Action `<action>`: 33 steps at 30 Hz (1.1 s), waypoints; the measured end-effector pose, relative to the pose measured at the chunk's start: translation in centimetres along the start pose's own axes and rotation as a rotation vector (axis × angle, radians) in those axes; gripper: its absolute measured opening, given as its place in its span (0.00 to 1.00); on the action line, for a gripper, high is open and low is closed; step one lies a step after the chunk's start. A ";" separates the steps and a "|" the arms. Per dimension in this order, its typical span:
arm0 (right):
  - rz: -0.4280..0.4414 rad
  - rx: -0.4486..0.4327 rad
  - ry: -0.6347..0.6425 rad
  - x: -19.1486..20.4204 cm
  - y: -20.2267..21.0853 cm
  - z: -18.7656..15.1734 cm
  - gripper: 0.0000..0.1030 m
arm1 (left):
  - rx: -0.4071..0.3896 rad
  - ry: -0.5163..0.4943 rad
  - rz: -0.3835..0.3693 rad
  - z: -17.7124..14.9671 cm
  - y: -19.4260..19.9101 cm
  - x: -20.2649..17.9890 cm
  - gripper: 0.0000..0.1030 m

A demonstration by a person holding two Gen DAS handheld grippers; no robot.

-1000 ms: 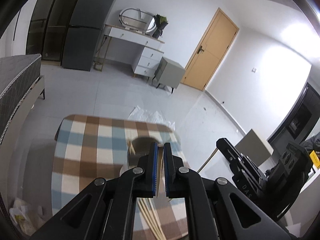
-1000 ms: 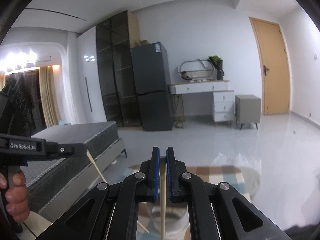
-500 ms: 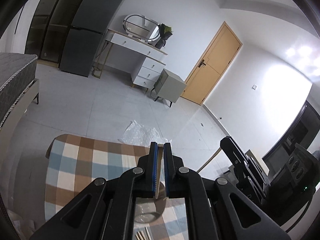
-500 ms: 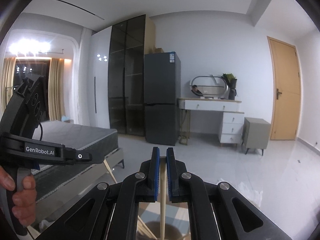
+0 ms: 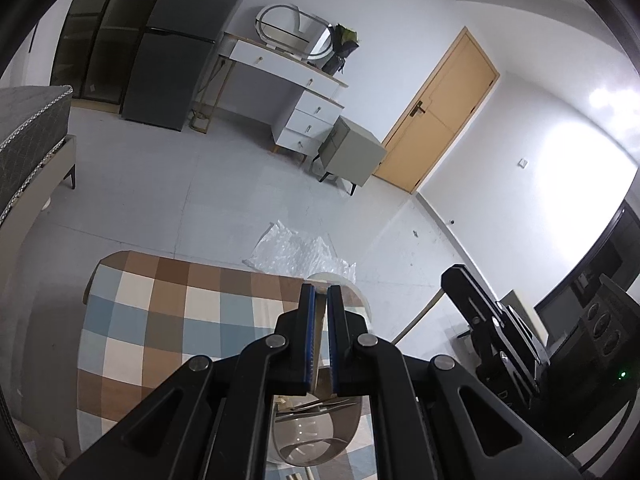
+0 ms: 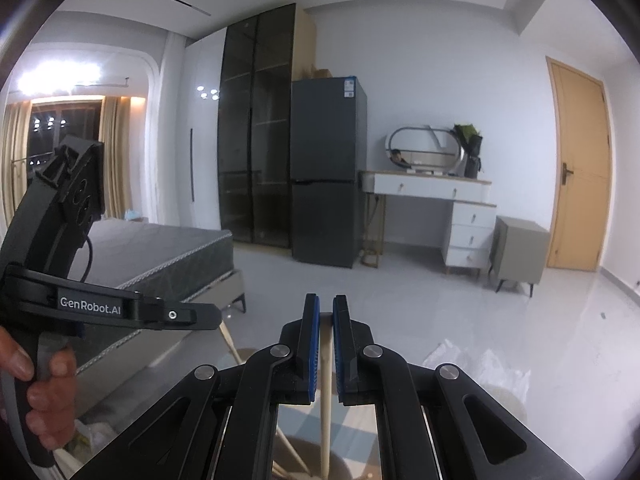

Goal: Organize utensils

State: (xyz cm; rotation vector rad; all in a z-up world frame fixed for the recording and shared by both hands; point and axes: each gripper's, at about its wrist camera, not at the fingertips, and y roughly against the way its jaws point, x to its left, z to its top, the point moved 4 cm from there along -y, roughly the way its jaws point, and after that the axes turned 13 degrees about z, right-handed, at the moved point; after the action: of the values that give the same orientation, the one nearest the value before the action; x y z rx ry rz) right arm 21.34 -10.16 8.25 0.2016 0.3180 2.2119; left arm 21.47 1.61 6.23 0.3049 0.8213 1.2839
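You are mid-carry: each gripper has 1 wooden chopstick clamped, and both are poised above the smoky glass cup (image 5: 308, 436) on the checked tablecloth (image 5: 160, 320).

The left gripper (image 5: 319, 336) is nearly closed on its chopstick (image 5: 319, 360), which stands almost upright between the blue pads with its lower part hidden. The right gripper (image 6: 326, 354) is pinched on a pale chopstick (image 6: 325, 420) that hangs straight down toward the cup's rim (image 6: 308, 440).

Next, I judge, you need to line each tip over the cup's mouth, lower it, then release.

Your left gripper tilts steeply down at the table; your right sits closer to level, facing the room. Your left hand (image 6: 36, 392) wraps its handle.
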 end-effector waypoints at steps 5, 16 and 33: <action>0.012 0.038 -0.017 -0.4 -0.3 -1.3 0.06 | 0.034 -0.023 0.013 -0.7 -0.6 -0.3 0.01; 0.040 0.080 -0.161 -1.9 1.3 -3.9 0.26 | 0.177 -0.068 0.066 -3.2 -2.1 -1.2 0.17; -0.060 0.035 -0.307 -1.5 10.8 -6.3 0.77 | 0.068 -0.080 0.249 -7.0 3.9 -0.8 0.65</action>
State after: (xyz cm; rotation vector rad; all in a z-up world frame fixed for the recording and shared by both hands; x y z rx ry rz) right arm 12.54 -18.70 5.42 0.5363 0.1901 2.0790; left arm 13.78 0.34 4.12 0.5223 0.7764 1.4669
